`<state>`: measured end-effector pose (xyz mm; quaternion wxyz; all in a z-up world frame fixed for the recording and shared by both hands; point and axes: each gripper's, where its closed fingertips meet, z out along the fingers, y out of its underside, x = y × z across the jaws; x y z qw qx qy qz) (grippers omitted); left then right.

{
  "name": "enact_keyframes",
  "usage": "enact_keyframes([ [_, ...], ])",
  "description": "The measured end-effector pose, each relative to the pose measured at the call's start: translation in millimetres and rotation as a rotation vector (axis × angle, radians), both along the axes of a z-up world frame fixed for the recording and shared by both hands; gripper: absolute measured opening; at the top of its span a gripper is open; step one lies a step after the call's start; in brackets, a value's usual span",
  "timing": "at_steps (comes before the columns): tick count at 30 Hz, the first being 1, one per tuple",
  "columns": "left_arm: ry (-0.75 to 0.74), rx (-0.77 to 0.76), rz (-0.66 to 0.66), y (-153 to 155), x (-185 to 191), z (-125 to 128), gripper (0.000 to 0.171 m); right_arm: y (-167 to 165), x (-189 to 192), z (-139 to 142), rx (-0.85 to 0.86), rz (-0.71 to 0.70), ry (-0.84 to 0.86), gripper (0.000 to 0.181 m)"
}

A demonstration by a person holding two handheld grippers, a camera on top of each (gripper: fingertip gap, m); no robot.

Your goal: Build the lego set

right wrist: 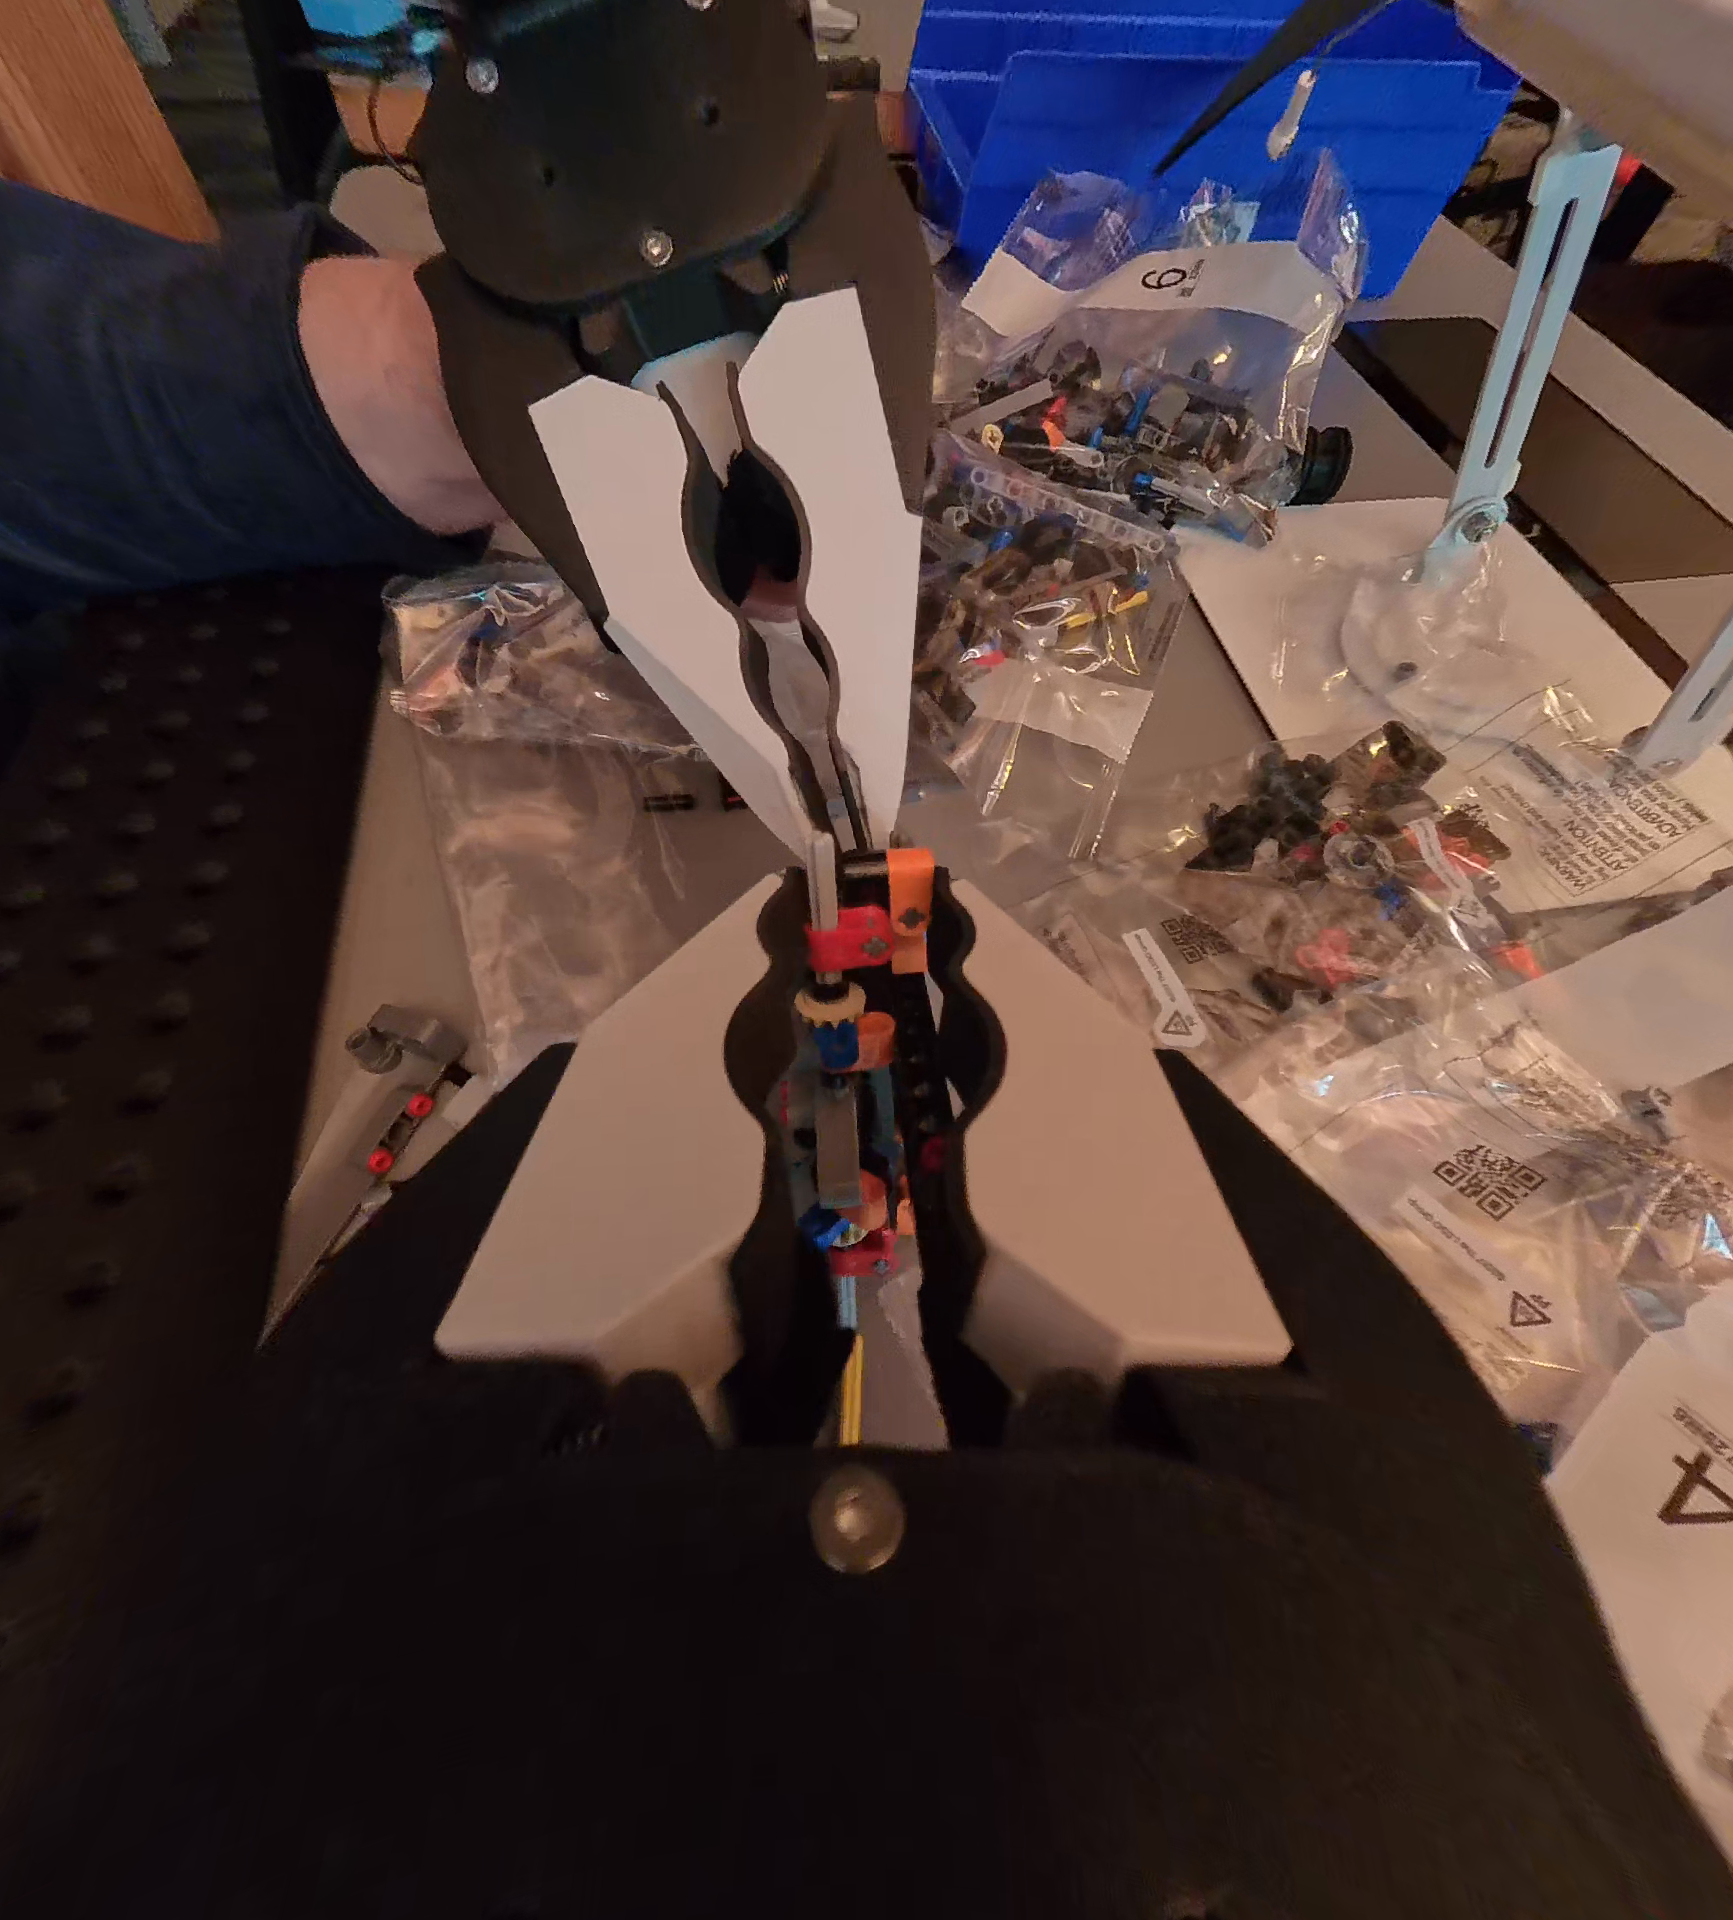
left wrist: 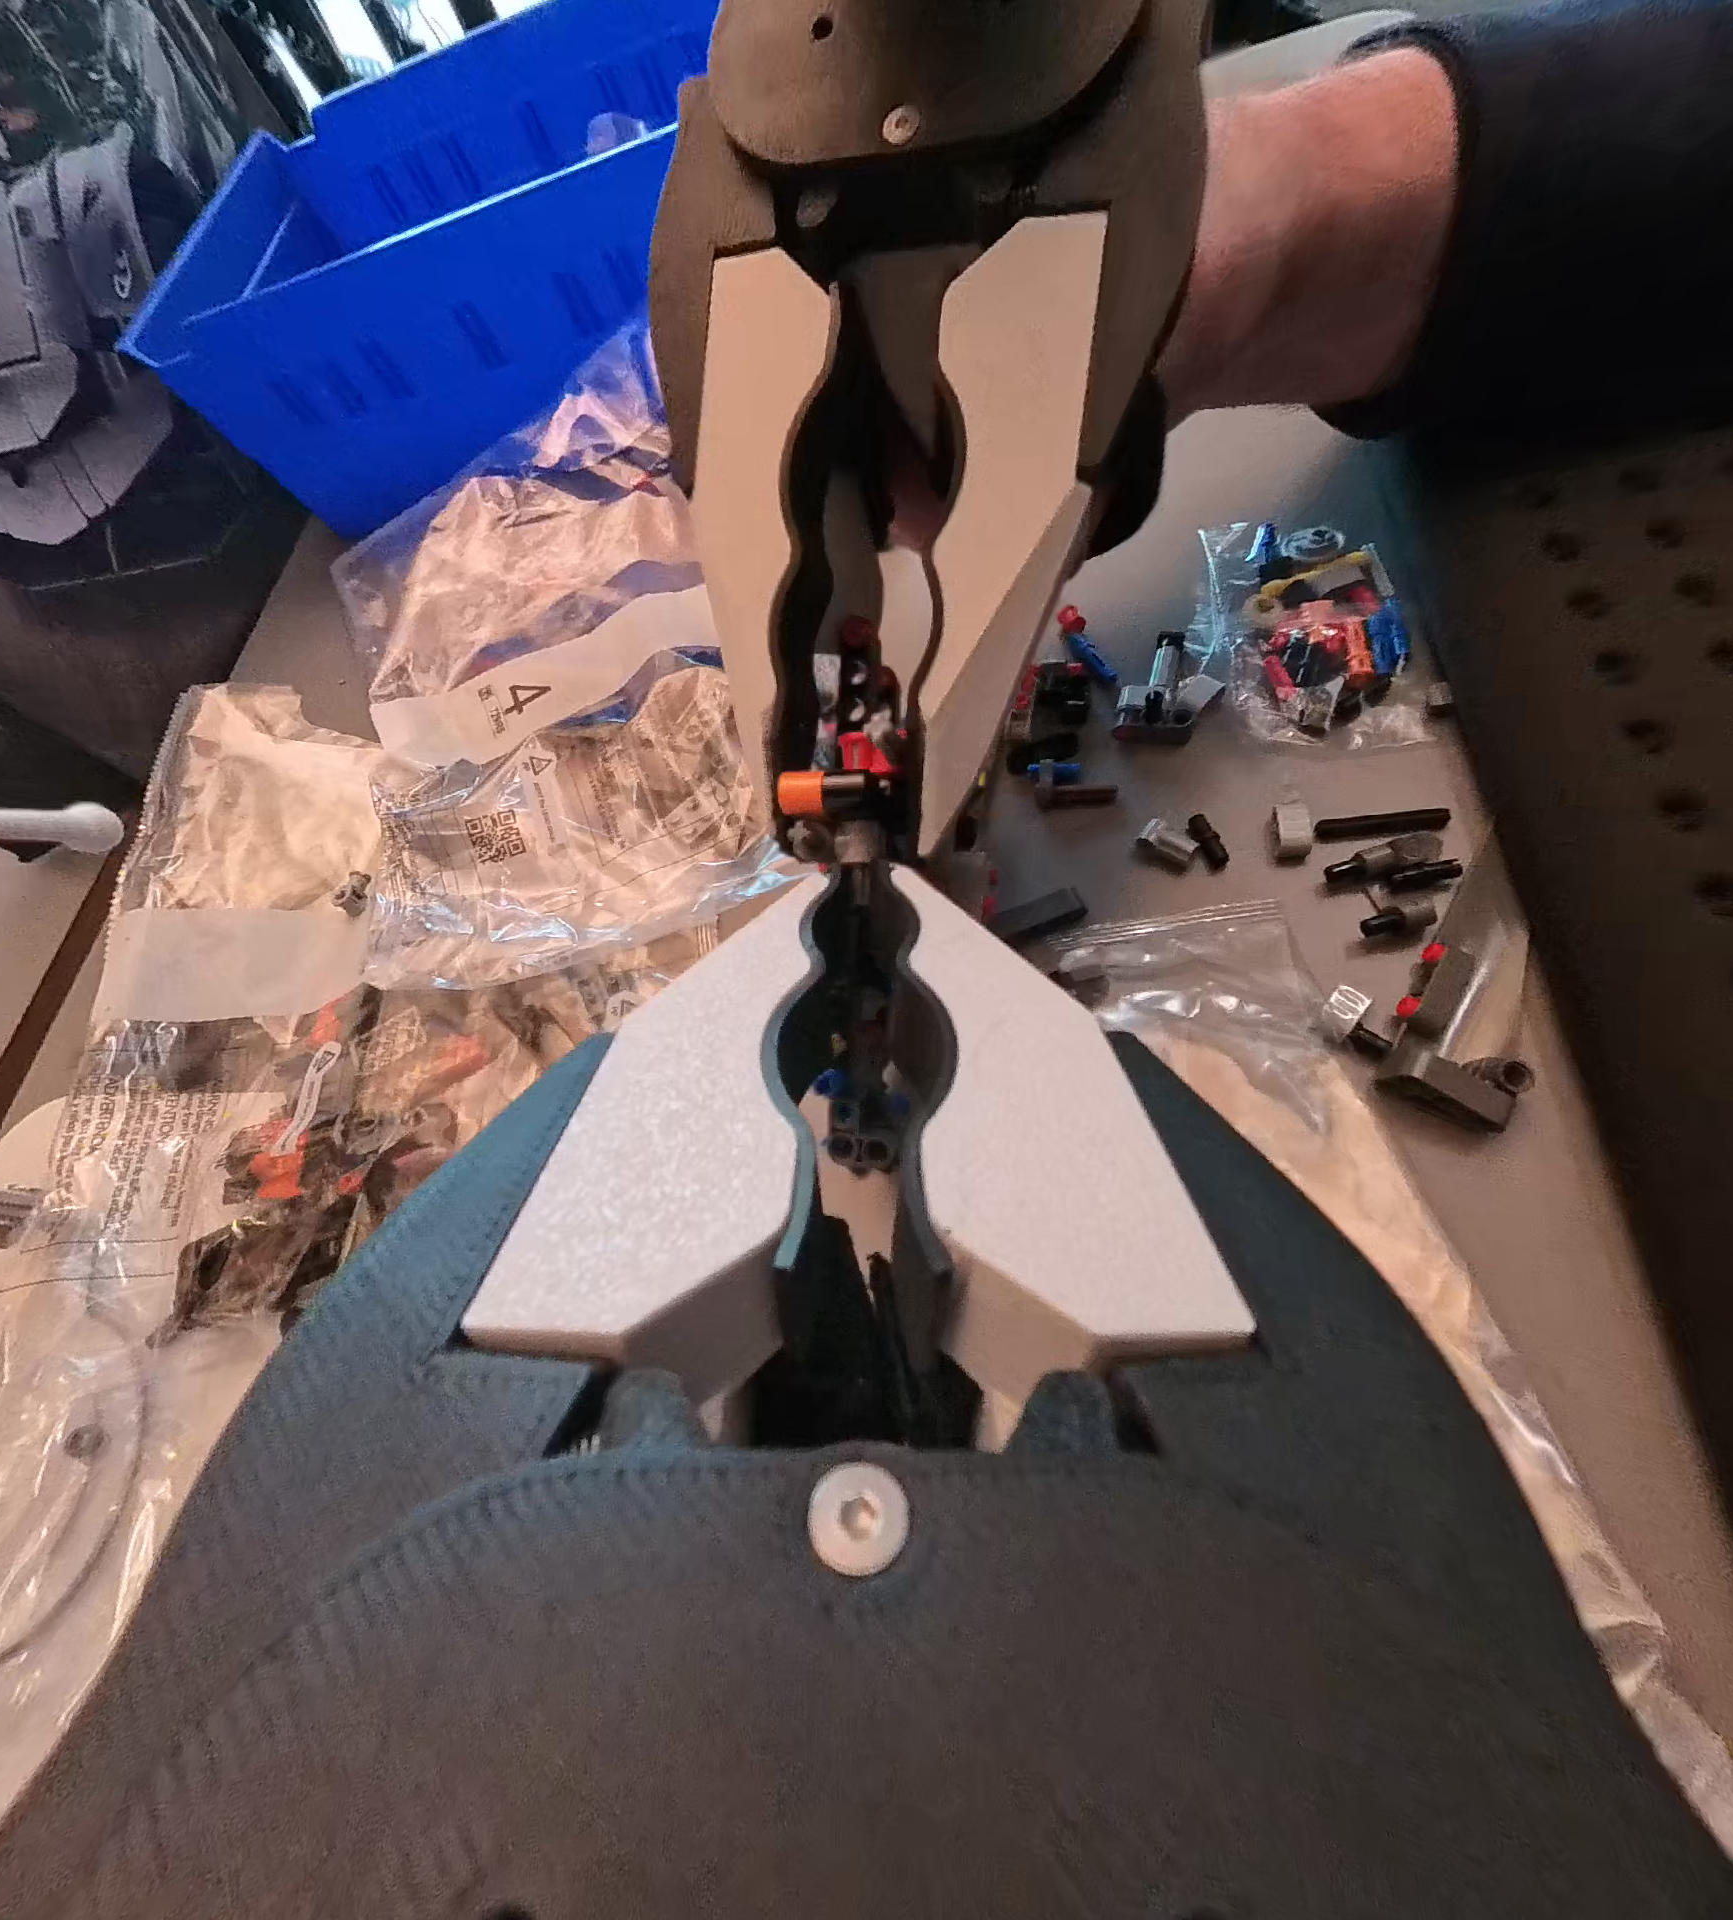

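Note:
My right gripper (right wrist: 857,883) is shut on a small lego assembly (right wrist: 846,1039) of black, red, orange and blue technic parts, held above the table. In the left wrist view it comes down from the top (left wrist: 846,831) with the assembly (left wrist: 857,727) between its fingers, an orange piece (left wrist: 800,792) sticking out to the left. My left gripper (left wrist: 857,883) meets it tip to tip and is shut on a thin light-grey axle (right wrist: 820,873) that enters the assembly's red part. The left gripper also shows in the right wrist view (right wrist: 836,821).
Blue bins (left wrist: 405,312) stand at the back. Clear bags of parts (left wrist: 529,644) (right wrist: 1132,416) cover much of the table. Loose pieces (left wrist: 1361,852) and a small bag of coloured parts (left wrist: 1319,634) lie near a dark perforated board (right wrist: 114,935). A white stand (right wrist: 1527,343) rises at the right. Both grippers' tips are close together, under 4 cm apart.

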<state>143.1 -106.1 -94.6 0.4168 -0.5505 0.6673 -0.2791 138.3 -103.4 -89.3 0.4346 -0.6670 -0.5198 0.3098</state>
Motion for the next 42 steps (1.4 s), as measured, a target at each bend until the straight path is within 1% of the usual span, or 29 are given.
enact_keyframes([
  [2, -0.015, -0.014, -0.006, 0, 0, 0, 0.003, 0, 0, 0, -0.013, 0.003, 0.013, 0.020],
  [14, 0.000, 0.012, -0.020, -3, -1, -3, 0.002, -2, 2, -2, -0.088, 0.041, 0.064, 0.020],
  [15, 0.001, 0.012, -0.020, -2, -1, -3, 0.002, -1, 4, -2, -0.092, 0.033, 0.067, 0.019],
  [16, 0.050, 0.023, 0.004, 4, -10, -9, 0.000, 10, 17, 0, -0.082, -0.030, 0.077, 0.019],
  [17, 0.141, 0.067, 0.063, 18, -29, -26, 0.000, 21, 38, 12, -0.082, -0.095, 0.146, 0.019],
  [18, 0.085, -0.003, 0.078, 21, -38, -22, 0.000, 22, 55, 29, -0.095, -0.105, 0.246, 0.019],
  [19, -0.069, -0.079, 0.065, 18, -35, 7, 0.000, 17, 58, 37, -0.077, -0.082, 0.269, 0.019],
  [20, -0.114, -0.046, 0.058, 16, -31, 26, 0.000, 12, 50, 31, -0.065, -0.057, 0.215, 0.020],
  [21, -0.106, -0.012, 0.050, 15, -25, 29, 0.000, 8, 37, 19, -0.076, -0.034, 0.161, 0.020],
  [22, -0.087, -0.032, 0.034, 12, -17, 22, 0.000, 6, 26, 9, -0.082, -0.012, 0.118, 0.021],
  [24, 0.017, -0.010, 0.021, 9, -11, -5, 0.000, 4, 18, 7, -0.054, 0.016, 0.091, 0.020],
  [25, -0.008, -0.012, 0.010, 5, -8, -3, 0.000, 5, 18, 7, -0.058, 0.011, 0.100, 0.020],
  [26, -0.056, -0.033, -0.006, 1, -6, 6, 0.000, 4, 19, 5, -0.061, 0.013, 0.094, 0.020],
  [28, -0.107, -0.047, -0.001, 2, -3, 19, 0.011, 2, 14, 2, -0.047, 0.022, 0.072, 0.021],
  [30, -0.095, -0.061, -0.008, 0, 1, 15, 0.016, 0, 8, 1, -0.038, 0.038, 0.063, 0.021],
  [33, -0.025, -0.037, -0.014, -4, 7, -1, 0.016, 0, 7, -2, -0.038, 0.038, 0.054, 0.021],
  [38, -0.013, -0.058, -0.013, -4, 9, -5, 0.012, -1, 6, -2, -0.038, 0.041, 0.057, 0.021],
  [42, -0.028, -0.062, -0.017, -4, 7, -1, 0.011, -1, 7, 2, -0.040, 0.043, 0.076, 0.021],
])
